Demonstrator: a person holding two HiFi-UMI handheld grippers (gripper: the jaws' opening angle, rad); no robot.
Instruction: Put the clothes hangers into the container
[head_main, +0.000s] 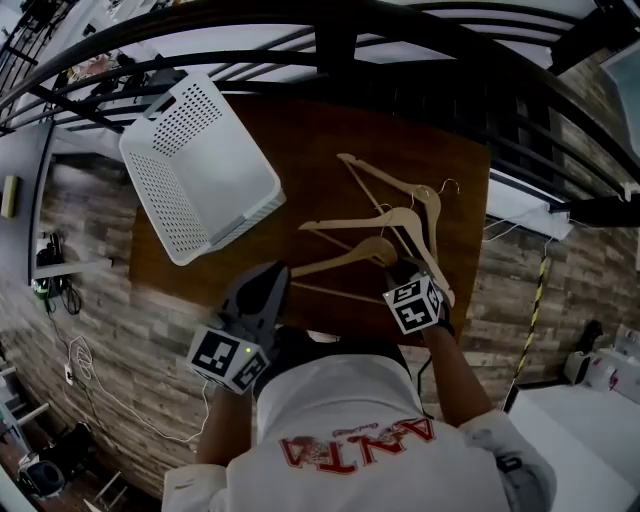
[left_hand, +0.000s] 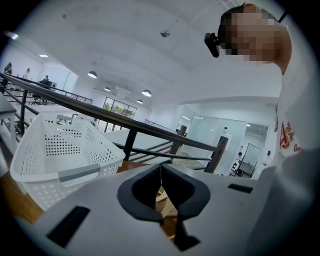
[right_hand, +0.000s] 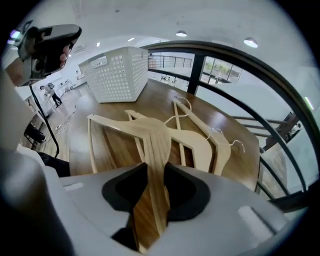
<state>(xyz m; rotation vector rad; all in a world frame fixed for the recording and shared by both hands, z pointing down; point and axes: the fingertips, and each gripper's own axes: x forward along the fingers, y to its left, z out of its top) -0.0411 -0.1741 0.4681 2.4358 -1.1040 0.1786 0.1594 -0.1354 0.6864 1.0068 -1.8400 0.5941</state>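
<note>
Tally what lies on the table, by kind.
hangers: 3
basket: 1
Total: 4

Brown table (head_main: 330, 130) with white perforated basket (head_main: 160, 205) and wooden hangers (head_main: 400, 218)

The head view looks steeply down from above the person's shoulders onto the whole worktop (head_main: 300, 130). The left gripper view faces almost level past the left claw (left_hand: 161, 170); the right gripper view tilts down, close over the hangers (right_hand: 155, 132). All three show the white basket (head_main: 200, 170).
</note>
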